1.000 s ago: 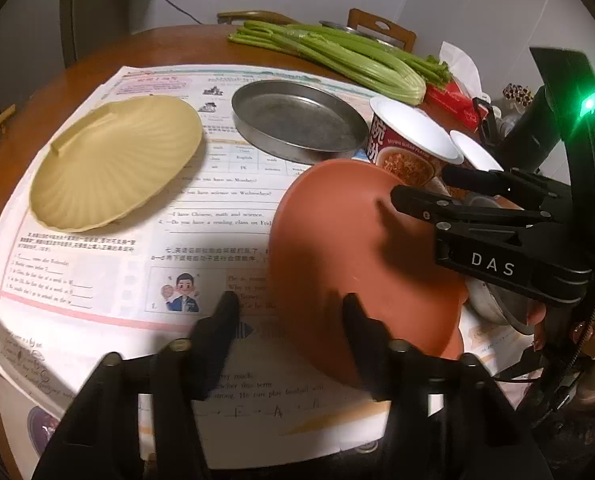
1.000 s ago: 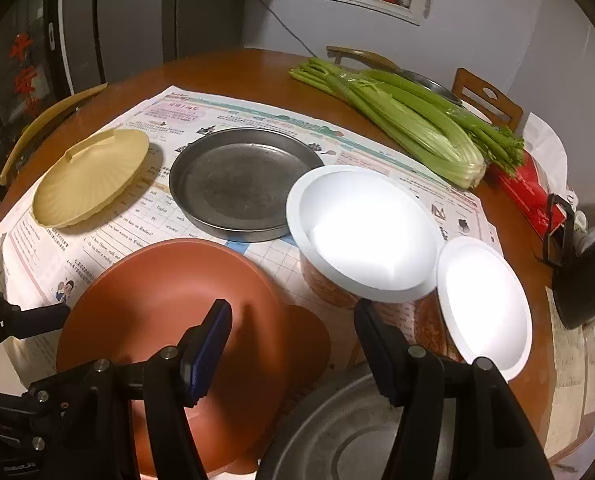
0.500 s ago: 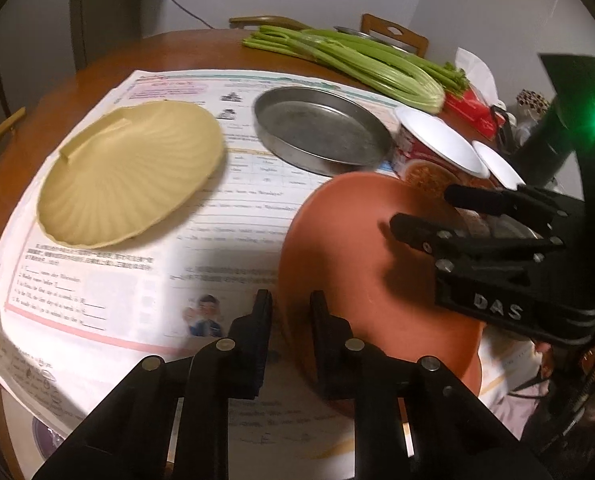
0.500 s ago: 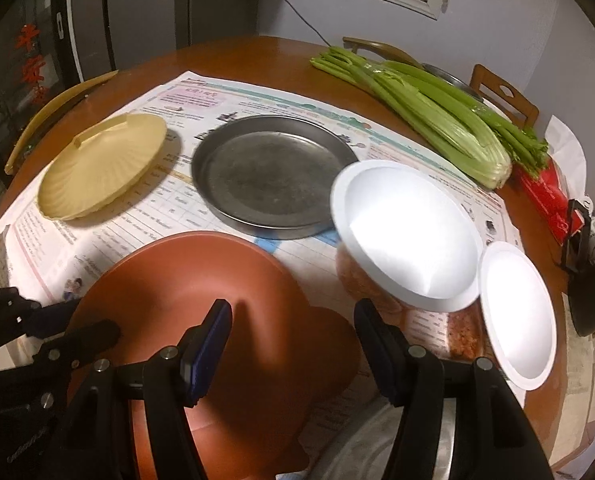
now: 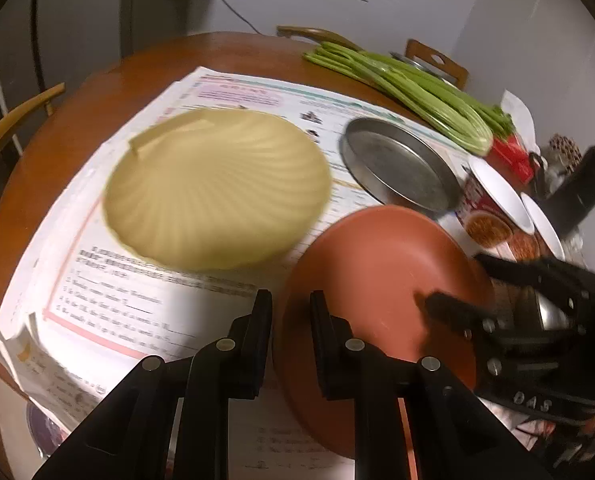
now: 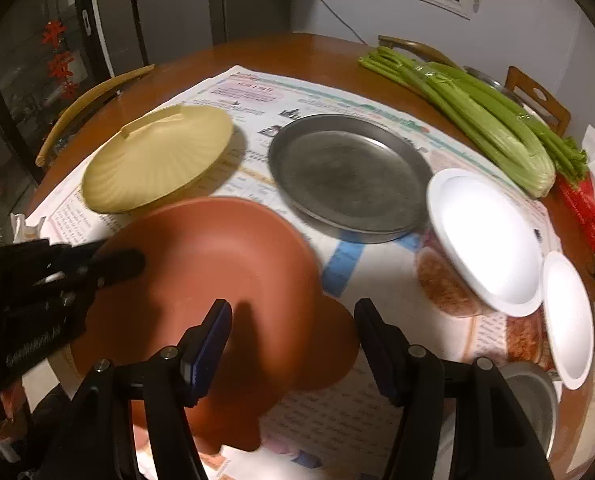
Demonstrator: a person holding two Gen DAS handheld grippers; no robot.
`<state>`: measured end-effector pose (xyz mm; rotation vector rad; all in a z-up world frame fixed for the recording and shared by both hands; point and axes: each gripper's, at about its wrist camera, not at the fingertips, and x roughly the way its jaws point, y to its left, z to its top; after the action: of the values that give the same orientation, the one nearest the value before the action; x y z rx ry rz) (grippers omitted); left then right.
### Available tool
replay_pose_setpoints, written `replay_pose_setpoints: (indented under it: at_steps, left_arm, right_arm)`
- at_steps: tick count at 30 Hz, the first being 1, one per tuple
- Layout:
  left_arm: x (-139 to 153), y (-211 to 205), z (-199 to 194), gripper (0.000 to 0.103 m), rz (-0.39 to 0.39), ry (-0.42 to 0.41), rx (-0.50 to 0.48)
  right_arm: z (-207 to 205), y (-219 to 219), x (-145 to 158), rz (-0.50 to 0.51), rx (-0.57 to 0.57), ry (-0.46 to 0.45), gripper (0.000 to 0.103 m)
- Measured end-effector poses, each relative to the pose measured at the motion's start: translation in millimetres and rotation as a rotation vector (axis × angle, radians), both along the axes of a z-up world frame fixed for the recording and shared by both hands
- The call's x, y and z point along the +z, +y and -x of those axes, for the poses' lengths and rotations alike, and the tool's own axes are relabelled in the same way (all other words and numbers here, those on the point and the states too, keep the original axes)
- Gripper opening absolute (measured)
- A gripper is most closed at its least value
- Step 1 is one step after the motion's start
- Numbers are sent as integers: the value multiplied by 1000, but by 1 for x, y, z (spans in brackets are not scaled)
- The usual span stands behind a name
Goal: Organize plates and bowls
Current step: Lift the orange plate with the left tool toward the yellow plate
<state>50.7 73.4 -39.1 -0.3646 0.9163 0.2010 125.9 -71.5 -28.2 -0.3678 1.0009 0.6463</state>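
Note:
My left gripper (image 5: 291, 304) is shut on the near rim of a terracotta bowl (image 5: 381, 272) and holds it tilted above the paper. The bowl also shows in the right wrist view (image 6: 201, 280), with the left gripper (image 6: 109, 264) at its left edge. My right gripper (image 6: 293, 320) is open and empty, just over the bowl's right side; it shows in the left wrist view (image 5: 461, 284). A yellow shell-shaped plate (image 5: 217, 192) (image 6: 157, 164) lies at the left. A metal pan (image 5: 401, 172) (image 6: 349, 176) lies behind the bowl.
Two white-lidded noodle cups (image 6: 485, 240) (image 6: 569, 320) stand at the right, a metal bowl (image 6: 533, 396) below them. Celery (image 6: 477, 108) lies at the back right. Printed paper (image 5: 145, 292) covers the round wooden table (image 6: 297, 52). Chairs stand around it.
My left gripper closed on the terracotta bowl's rim, then lifted and carried it left toward the yellow plate. My right gripper stayed open.

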Motion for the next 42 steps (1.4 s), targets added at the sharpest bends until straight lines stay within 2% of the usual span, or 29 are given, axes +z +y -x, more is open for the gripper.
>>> replay_pose_setpoints:
  at_steps: [9,17,26,30,42]
  left_arm:
    - [4,2,21,21,34,-6,10]
    - [-1,-6,26,24,56,1,13]
    - [0,-11,33,27,35,1,33]
    - [0,-18,33,33,9,-1,29]
    - [8,-26,34,36,1,-27,9]
  right_arm:
    - [5,-1,-3,-27,-7,37,64]
    - [16,-7,-2,-39,-18,34,64]
    - [23,-8,-8,-28,-18,33,64]
    - [27,-5,-9,-19,-17,27,65]
    - [27,-13,-2,-39,-40,31,65]
